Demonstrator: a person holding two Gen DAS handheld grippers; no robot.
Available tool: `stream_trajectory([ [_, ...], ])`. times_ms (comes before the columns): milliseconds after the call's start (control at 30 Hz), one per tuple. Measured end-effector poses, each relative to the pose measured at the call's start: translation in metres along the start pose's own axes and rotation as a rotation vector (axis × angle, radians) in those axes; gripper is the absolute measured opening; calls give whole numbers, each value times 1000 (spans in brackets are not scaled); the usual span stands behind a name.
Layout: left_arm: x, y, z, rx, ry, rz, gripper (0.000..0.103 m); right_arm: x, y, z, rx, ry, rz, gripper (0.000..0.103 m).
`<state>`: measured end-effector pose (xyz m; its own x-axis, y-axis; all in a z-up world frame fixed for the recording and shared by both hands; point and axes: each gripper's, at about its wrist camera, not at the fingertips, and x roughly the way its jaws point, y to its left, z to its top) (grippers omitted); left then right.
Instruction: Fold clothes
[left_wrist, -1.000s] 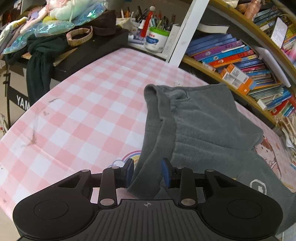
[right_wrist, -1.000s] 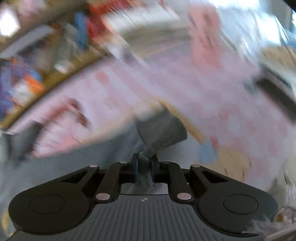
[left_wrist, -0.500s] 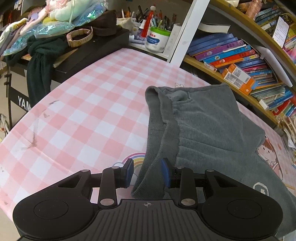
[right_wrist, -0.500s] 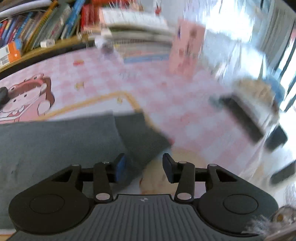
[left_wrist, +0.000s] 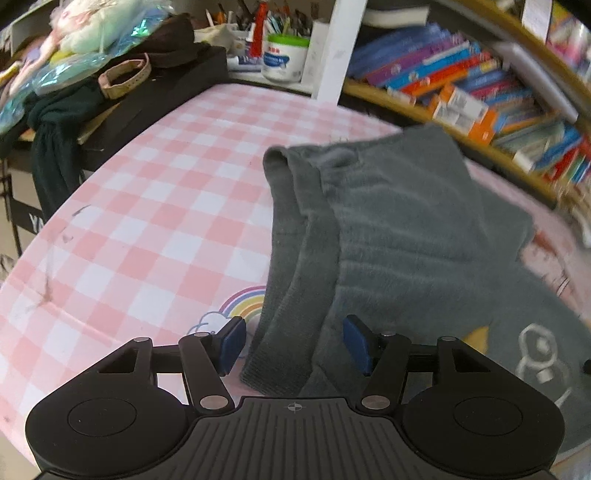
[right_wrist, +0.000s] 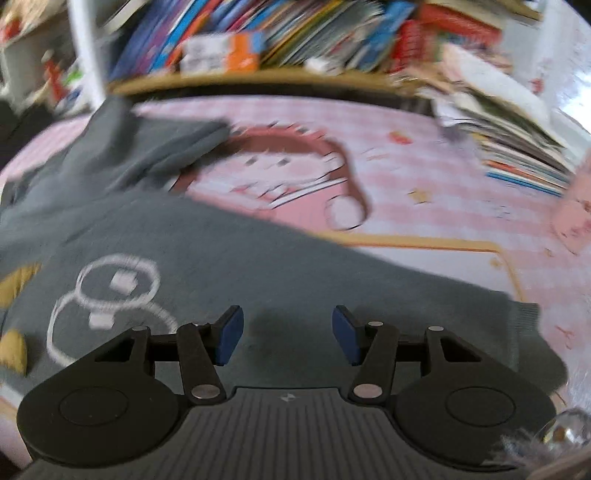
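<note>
**Grey sweater part folded, both tongs wide**

The sweater (left_wrist: 417, 236) lies on the pink checked cloth (left_wrist: 147, 229), with its ribbed edge running from far to near along its left side and a flap laid over the far part. The left gripper (left_wrist: 293, 345) stands wide, its blue pads either side of the near end of that ribbed edge but not closed on it. The right gripper (right_wrist: 284, 334) is also wide, hovering over the flat body of the sweater (right_wrist: 258, 266), just right of the white ring print (right_wrist: 107, 295); it holds nothing. The right view is blurred, so fine creases there cannot be read.

The fold looks partway done. To carry on well, each gripper should take an edge, not the middle of the cloth: bite deep enough to catch all layers of the rib, lift both ends level, and lay the fold down with edges matched before letting go. The knit is soft and will likely sag if held at one point.
</note>
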<state>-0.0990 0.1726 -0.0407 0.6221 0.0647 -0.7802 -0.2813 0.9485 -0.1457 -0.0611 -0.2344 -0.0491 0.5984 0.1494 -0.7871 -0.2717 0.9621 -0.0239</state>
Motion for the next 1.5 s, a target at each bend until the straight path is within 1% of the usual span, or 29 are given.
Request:
stream_trajectory([
  [67, 1, -6, -2, 37, -3, 22, 45, 4, 7, -4, -17, 22, 12, 52],
  [133, 0, -7, -3, 68, -8, 23, 39, 4, 9, -7, -10, 26, 15, 53],
  [167, 0, -7, -3, 77, -9, 20, 37, 3, 10, -7, -4, 26, 15, 53],
  [267, 1, 0, 2, 56, -8, -2, 27, 5, 9, -7, 11, 28, 20, 55],
  [300, -1, 2, 5, 46, -23, 5, 22, 6, 10, -7, 10, 29, 27, 56],
  [367, -11, 1, 10, 43, -79, 36, 19, 5, 15, -7, -7, 33, 55, 59],
  [400, -16, -1, 13, 46, -113, 55, 1, 4, 20, -8, -25, 34, 65, 60],
  [433, -22, -2, 16, 45, -140, 66, 3, 4, 24, -8, -40, 35, 67, 61],
  [500, -29, 4, 22, 20, -146, 51, 4, 4, 28, -9, -49, 33, 68, 63],
  [567, -27, 10, 21, 8, -122, 46, 5, 4, 28, -9, -41, 32, 70, 63],
  [667, -16, 18, 8, -2, -53, 55, 5, 5, 29, -10, -37, 30, 68, 64],
  [733, -16, 21, 1, -1, -46, 55, 9, 5, 30, -10, -37, 29, 66, 65],
  [767, -15, 22, -1, -2, -43, 50, 10, 5, 31, -10, -37, 29, 66, 66],
  [833, -15, 25, 1, -9, -30, 27, 12, 5, 32, -10, -34, 28, 65, 67],
  [933, -17, 29, 5, -29, -15, 17, 15, 6, 33, -9, -32, 28, 62, 70],
  [967, -20, 29, 6, -32, -32, 20, 15, 6, 33, -10, -30, 28, 61, 71],
  [1067, -32, 22, 10, -20, -120, 22, 15, 6, 34, -10, -25, 26, 58, 72],
  [1133, -36, 15, 14, 8, -164, -18, 15, 6, 35, -9, -22, 29, 55, 73],
  [1233, -33, 3, 19, 50, -175, -81, 15, 6, 37, -8, -20, 34, 50, 74],
  [1367, -14, -7, 17, 77, -100, -138, 15, 7, 37, -7, -19, 43, 49, 74],
  [1467, 6, -2, 8, 45, 5, -137, 15, 7, 35, -4, -14, 48, 54, 74],
  [1500, 10, 1, 4, 27, 14, -141, 15, 7, 33, 2, 5, 42, 67, 73],
])
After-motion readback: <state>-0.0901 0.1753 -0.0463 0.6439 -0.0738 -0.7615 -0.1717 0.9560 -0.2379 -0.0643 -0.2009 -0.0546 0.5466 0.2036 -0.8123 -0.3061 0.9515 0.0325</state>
